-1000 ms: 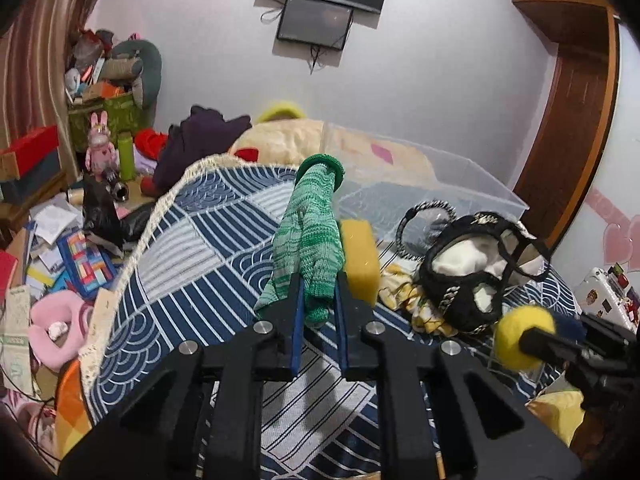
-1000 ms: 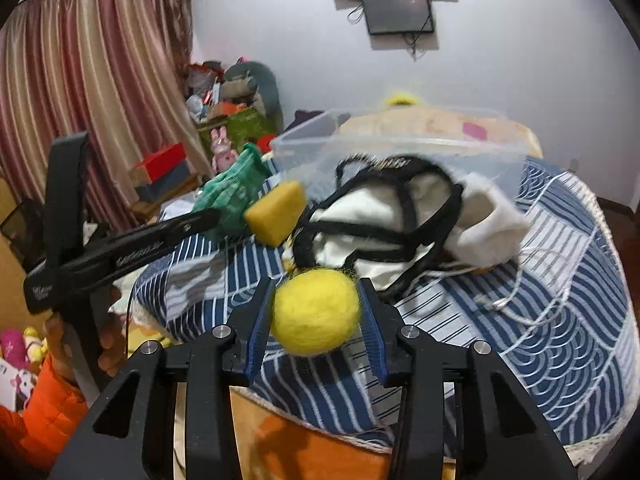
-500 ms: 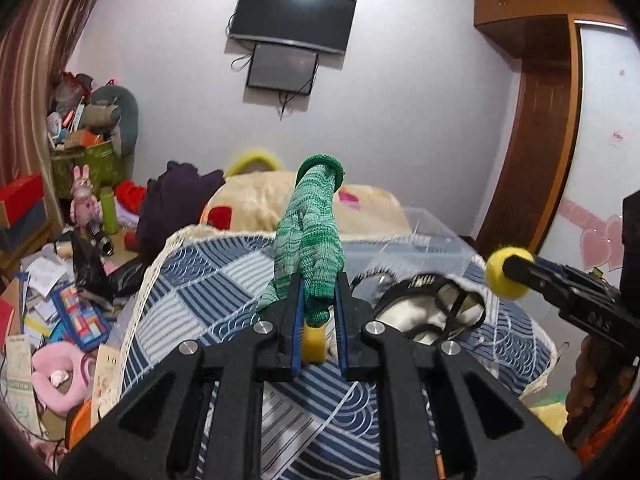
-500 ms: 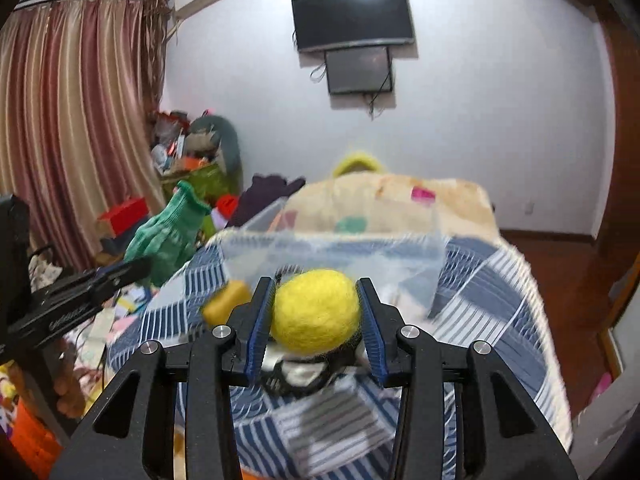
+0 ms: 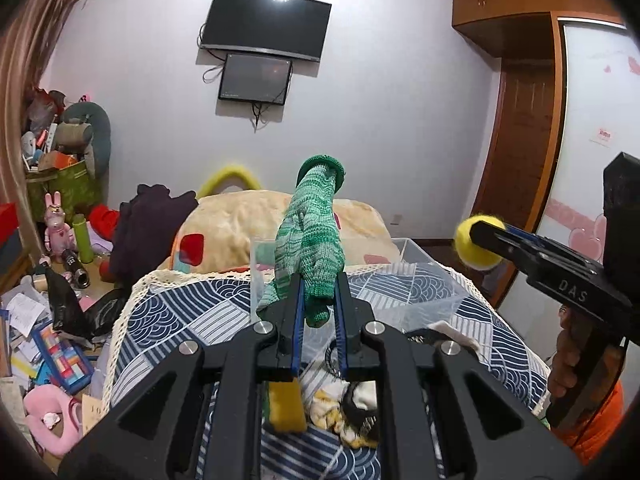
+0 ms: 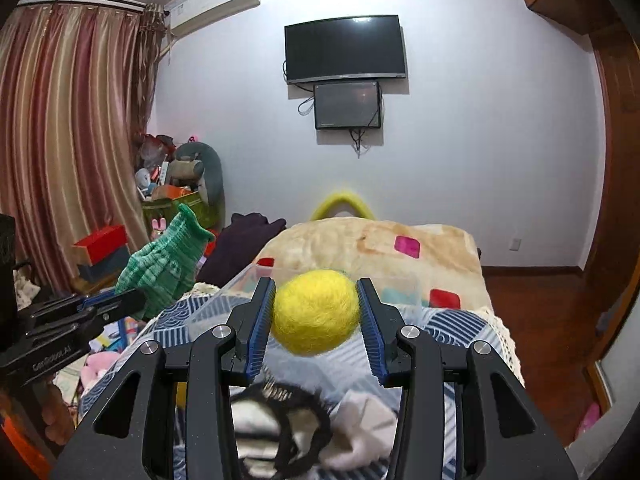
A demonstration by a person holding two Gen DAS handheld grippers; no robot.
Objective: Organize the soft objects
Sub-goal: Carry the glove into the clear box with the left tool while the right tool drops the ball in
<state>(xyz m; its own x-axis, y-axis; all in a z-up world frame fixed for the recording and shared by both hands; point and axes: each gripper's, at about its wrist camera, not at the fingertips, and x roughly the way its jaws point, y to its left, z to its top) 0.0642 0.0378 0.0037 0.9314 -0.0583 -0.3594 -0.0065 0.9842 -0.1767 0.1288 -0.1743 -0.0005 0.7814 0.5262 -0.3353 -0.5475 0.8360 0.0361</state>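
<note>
My left gripper [image 5: 318, 300] is shut on a green knitted glove [image 5: 314, 240], held upright above the near end of a clear plastic bin [image 5: 420, 280] on the blue patterned table cover [image 5: 168, 320]. My right gripper [image 6: 316, 312] is shut on a yellow felt ball [image 6: 314, 312], held above the bin [image 6: 240, 284]. The ball also shows in the left wrist view [image 5: 474, 246], and the glove in the right wrist view [image 6: 168, 264]. A yellow sponge [image 5: 285, 406], a black-and-white bag [image 6: 280, 420] and a yellow cloth [image 5: 332, 404] lie on the cover below.
A beige blanket [image 5: 240, 228] lies on the bed behind the bin, with a dark purple garment [image 5: 148, 224] at its left. Clutter and toys [image 5: 48, 340] fill the floor at left. A wooden door [image 5: 520, 168] stands at right.
Both grippers have risen and moved forward with their loads, from low over the bag and sponge to above the clear bin. Both stayed shut.
</note>
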